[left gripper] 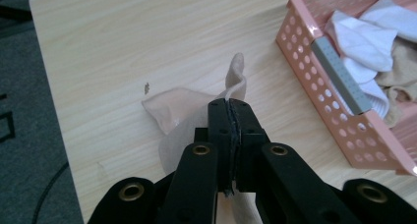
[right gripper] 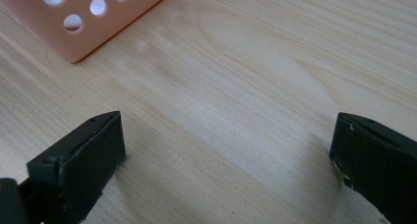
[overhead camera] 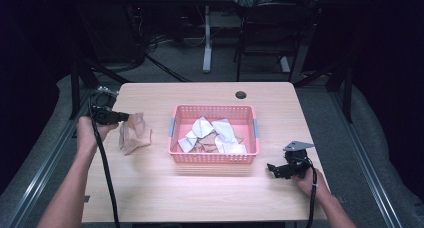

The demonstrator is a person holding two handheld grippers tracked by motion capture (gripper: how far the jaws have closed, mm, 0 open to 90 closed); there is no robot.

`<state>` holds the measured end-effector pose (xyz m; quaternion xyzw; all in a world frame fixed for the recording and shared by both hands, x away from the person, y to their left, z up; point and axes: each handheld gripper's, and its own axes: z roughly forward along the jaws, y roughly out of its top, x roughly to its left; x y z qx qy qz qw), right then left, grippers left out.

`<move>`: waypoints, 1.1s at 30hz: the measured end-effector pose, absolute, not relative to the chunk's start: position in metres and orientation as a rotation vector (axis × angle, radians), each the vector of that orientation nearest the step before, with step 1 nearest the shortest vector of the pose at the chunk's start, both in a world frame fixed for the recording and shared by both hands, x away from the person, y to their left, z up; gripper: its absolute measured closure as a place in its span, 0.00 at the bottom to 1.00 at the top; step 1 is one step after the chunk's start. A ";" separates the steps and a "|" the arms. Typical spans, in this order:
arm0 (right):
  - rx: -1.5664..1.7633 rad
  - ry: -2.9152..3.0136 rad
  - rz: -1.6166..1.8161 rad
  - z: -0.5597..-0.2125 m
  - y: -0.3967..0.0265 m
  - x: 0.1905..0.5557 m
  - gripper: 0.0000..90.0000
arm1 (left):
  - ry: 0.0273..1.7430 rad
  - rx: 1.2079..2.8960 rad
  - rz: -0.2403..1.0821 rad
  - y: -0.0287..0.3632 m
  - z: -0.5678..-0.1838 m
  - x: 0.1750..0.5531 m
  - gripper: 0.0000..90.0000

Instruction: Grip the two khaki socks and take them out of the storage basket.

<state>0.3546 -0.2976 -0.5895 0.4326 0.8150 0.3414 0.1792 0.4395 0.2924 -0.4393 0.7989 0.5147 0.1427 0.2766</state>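
**A:** Item one, my left gripper [overhead camera: 125,117]?

**B:** Clenched on the beige sock [overhead camera: 134,133]. In the left gripper view my jaws stand pressed together, with a fold of the sock [left gripper: 187,111] pinched between them. The cloth spills out ahead of the tips and to both sides, one end curling upward. In the high view it shows as a crumpled bundle hanging from the jaws and reaching the table [overhead camera: 150,188].

**A:** Where on the table?

**B:** Left part, near the basket [overhead camera: 215,159] but apart from it. In the left gripper view the basket's [left gripper: 314,86] pink wall runs along the right, past a strip of bare wood.

**A:** Item two, basket contents?

**B:** White socks [overhead camera: 220,133] in a loose heap, with beige pieces among them. A grey handle plate [left gripper: 339,76] sits on the near short wall.

**A:** Item three, my right gripper [overhead camera: 274,169]?

**B:** Released. In the right gripper view the jaws stand wide apart with bare table [right gripper: 236,101] between them and nothing held. It sits low over the wood, right of the basket and near its front corner [right gripper: 74,42]. A grey plate rides on top, and a cable trails back past my hand [overhead camera: 310,180].

**A:** Item four, table top?

**B:** Light wood, with a dark round hole [overhead camera: 241,94] near the far edge.
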 end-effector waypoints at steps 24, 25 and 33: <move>1.222 2.304 0.965 -0.590 -0.298 0.355 0.00 | 1.478 2.089 0.253 0.296 -0.511 0.450 0.42; 1.223 2.304 0.966 -0.590 -0.298 0.355 0.00 | 1.475 2.082 0.271 0.296 -0.509 0.448 0.35; 1.223 2.304 0.966 -0.590 -0.298 0.355 0.00 | 1.441 2.088 0.355 0.296 -0.489 0.430 0.03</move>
